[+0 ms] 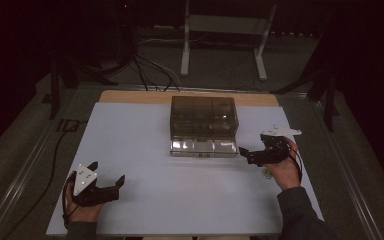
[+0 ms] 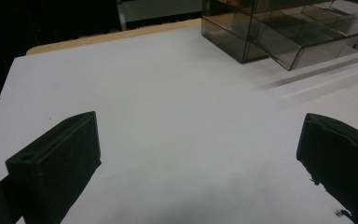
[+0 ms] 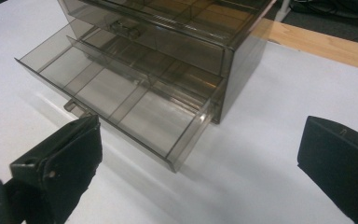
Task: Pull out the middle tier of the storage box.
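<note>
A smoky see-through drawer cabinet (image 1: 203,114) stands at the back middle of the white board (image 1: 145,150). Its bottom drawer (image 1: 203,147) is pulled out toward me; in the right gripper view this drawer (image 3: 121,95) shows bare divided compartments and a small front handle (image 3: 76,106). My right gripper (image 1: 247,154) hovers open just right of the drawer's front corner, jaws pointing at it, nothing between them (image 3: 200,126). My left gripper (image 1: 107,173) rests open over the board's near left part, well away from the cabinet (image 2: 279,32), its jaws (image 2: 200,121) wide apart and holding nothing.
A small pale round thing (image 1: 266,173) lies on the board under my right hand. An upper drawer holds a small metallic item (image 3: 125,29). The wooden table edge (image 1: 140,96) shows behind the board. Behind the table are white frame legs (image 1: 184,55) and floor cables (image 1: 150,70).
</note>
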Demonstrator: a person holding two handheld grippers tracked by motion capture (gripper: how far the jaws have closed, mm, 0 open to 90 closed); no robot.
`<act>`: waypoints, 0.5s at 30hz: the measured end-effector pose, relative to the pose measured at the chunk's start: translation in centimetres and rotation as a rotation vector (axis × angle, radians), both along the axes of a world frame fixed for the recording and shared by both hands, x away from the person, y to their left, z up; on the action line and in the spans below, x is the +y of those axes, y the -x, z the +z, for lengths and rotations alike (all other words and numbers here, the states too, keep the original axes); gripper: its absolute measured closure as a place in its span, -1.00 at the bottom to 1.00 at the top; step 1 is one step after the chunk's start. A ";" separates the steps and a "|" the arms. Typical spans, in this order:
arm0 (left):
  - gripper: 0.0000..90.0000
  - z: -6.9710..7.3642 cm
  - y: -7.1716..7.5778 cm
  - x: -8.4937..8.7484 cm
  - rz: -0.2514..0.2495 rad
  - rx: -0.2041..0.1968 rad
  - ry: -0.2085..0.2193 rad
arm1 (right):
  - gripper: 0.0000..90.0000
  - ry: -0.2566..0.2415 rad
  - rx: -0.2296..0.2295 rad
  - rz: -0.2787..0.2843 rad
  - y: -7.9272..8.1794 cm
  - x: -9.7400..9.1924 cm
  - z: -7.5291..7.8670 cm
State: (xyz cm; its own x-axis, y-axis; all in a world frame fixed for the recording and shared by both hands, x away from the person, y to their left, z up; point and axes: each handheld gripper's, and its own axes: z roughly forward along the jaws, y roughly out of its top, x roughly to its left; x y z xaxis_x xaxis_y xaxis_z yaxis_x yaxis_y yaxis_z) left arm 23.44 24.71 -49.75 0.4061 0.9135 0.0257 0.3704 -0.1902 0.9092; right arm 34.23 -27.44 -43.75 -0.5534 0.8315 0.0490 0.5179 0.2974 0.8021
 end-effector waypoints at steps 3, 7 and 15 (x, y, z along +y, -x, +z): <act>-0.99 0.0 0.0 0.0 -0.002 0.000 -0.002 | -1.00 -0.007 0.000 -0.012 0.2 -0.4 -0.1; -0.99 0.0 0.0 0.0 -0.001 -0.001 0.000 | -1.00 -0.011 0.001 -0.027 0.6 -1.0 -0.5; -0.99 0.0 0.1 0.0 -0.001 -0.003 -0.002 | -1.00 -0.019 0.009 -0.061 1.1 -2.1 -1.0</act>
